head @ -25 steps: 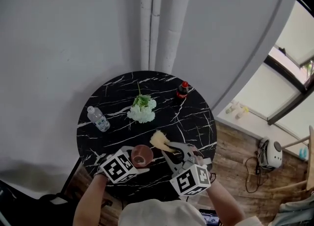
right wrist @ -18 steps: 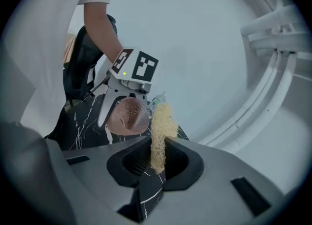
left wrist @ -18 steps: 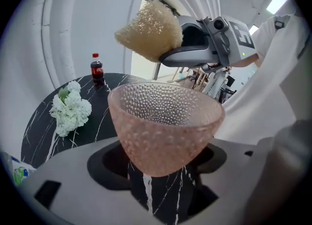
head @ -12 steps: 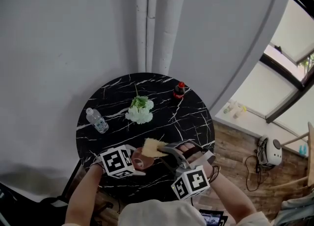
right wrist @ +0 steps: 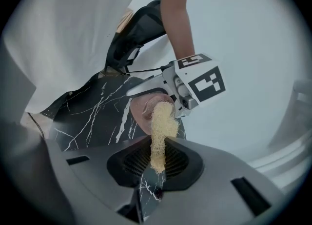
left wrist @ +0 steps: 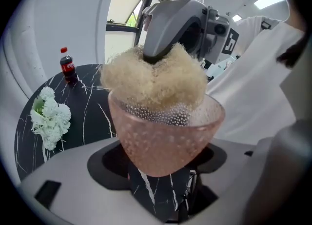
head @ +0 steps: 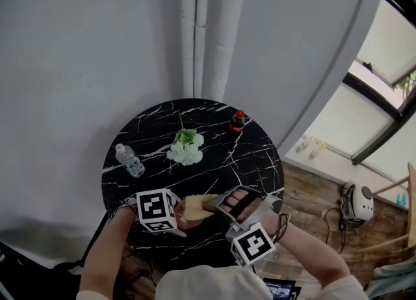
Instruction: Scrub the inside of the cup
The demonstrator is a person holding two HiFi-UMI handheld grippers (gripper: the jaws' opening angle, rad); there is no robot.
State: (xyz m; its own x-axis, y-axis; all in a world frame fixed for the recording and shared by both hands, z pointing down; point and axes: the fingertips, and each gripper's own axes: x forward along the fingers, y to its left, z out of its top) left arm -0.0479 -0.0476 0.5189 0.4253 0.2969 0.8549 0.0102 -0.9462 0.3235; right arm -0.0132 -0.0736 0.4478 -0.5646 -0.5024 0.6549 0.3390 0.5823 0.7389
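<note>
Cup (left wrist: 165,136): pink dimpled glass, held over the near edge of the worktop (head: 253,155), mouth tilted toward the right hand-held gripper (right wrist: 157,165).
Left hand-held gripper (left wrist: 163,170): its jaws pinch the cup's narrow lower part from both sides.
Sponge (left wrist: 153,80): pale and fibrous; one end is pushed into the cup's mouth and bulges over the rim.
Right hand-held gripper: jaws nearly together, pinching the sponge's other end; it sits just right of the cup.
Worktop: round, black with white veins, under the cup.
Flowers (head: 186,148): a white bunch lying beyond the cup, well apart from it.
Cola bottle (head: 238,120): upright, beyond the cup and to its right, near the far edge.
Water bottle (head: 130,159): beyond the cup and to its left, near the edge.
</note>
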